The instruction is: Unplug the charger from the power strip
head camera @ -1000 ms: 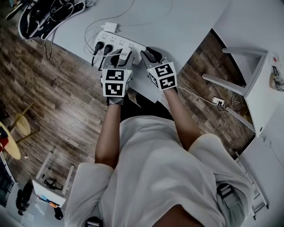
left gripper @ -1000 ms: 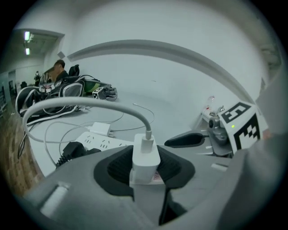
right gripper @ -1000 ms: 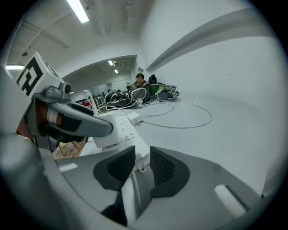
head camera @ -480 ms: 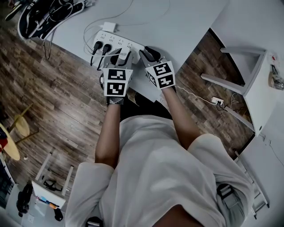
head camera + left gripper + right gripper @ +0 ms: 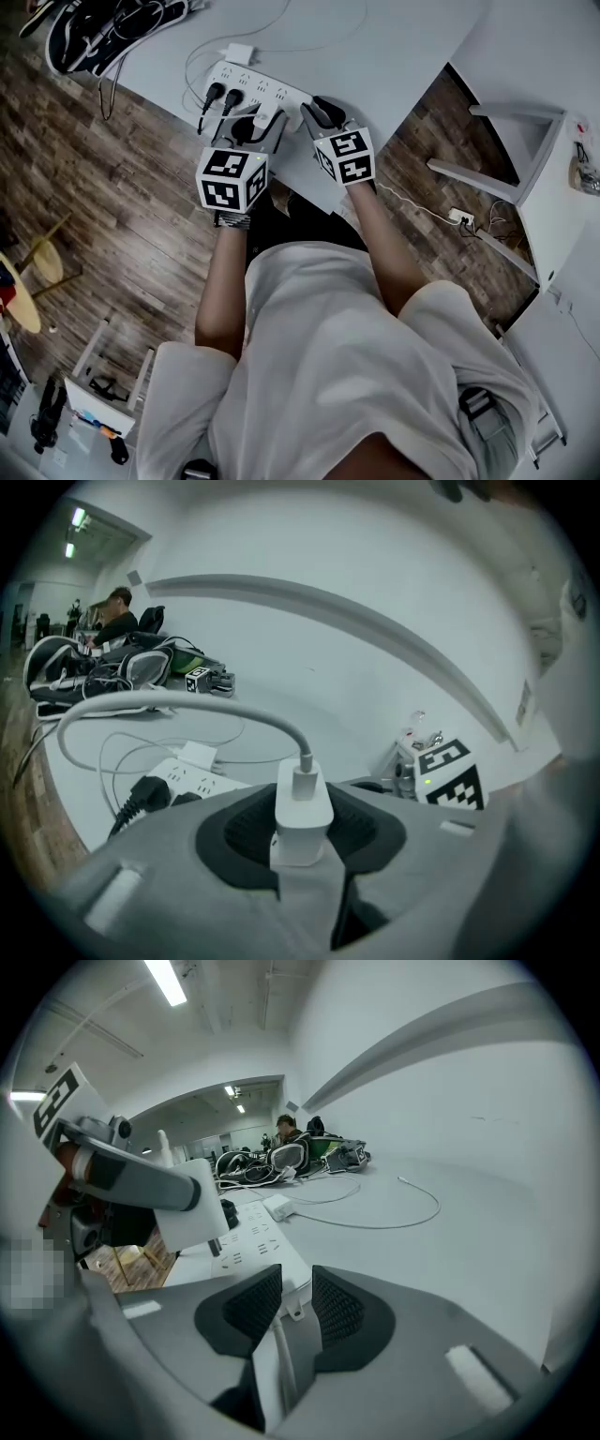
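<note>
A white power strip [image 5: 253, 86] lies near the front edge of the grey table [image 5: 394, 47]. My left gripper [image 5: 258, 127] is shut on the white charger [image 5: 302, 808], which hangs clear above the strip [image 5: 192, 778]. The charger's cable arcs up and away to the left. In the right gripper view the charger [image 5: 187, 1218] shows a bare prong beneath it. My right gripper [image 5: 314, 111] sits at the strip's right end. Its pads are closed tight on that end [image 5: 248, 1241].
Two black plugs [image 5: 220, 94] and a second white adapter [image 5: 236, 53] stay in the strip. Black gear is heaped at the table's far left [image 5: 103, 28]. A loose white cable [image 5: 412, 1213] curls on the table. A white shelf frame [image 5: 525, 159] stands to the right, over wood floor.
My left gripper has risen and rolled, lifting the charger up out of the power strip. The right gripper has kept still at the strip's end.
</note>
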`<state>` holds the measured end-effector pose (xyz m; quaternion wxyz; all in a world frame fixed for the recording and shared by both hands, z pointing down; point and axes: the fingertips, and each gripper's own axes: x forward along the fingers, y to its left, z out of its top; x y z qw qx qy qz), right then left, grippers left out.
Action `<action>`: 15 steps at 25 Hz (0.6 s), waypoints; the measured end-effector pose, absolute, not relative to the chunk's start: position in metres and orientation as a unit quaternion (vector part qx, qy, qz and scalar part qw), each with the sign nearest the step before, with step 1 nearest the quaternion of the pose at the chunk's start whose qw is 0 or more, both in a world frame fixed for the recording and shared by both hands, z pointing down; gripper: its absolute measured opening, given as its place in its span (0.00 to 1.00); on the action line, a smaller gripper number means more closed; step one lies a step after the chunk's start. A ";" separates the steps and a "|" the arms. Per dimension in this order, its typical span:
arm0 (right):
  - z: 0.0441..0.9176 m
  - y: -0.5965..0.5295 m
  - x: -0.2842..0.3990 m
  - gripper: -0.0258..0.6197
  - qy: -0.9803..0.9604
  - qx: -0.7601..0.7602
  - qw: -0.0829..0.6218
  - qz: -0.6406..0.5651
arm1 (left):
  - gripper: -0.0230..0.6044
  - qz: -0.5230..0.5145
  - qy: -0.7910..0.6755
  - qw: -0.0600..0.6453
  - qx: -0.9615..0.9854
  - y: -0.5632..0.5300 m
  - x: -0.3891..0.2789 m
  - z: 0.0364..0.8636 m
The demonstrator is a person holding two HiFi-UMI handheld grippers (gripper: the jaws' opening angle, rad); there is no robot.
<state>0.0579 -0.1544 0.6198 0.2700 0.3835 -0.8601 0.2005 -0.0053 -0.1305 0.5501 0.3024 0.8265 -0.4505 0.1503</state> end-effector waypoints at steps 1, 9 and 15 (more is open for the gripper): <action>0.620 -0.154 0.057 0.20 -0.859 0.384 0.270 0.202 | 0.26 0.142 -0.445 0.313 0.827 -0.125 -0.006 0.550; 0.605 -0.148 0.070 0.20 -0.850 0.421 0.253 0.189 | 0.26 0.104 -0.435 0.408 0.796 -0.089 -0.016 0.583; 0.588 -0.136 0.080 0.19 -0.848 0.433 0.233 0.197 | 0.27 0.123 -0.418 0.426 0.793 -0.084 -0.008 0.601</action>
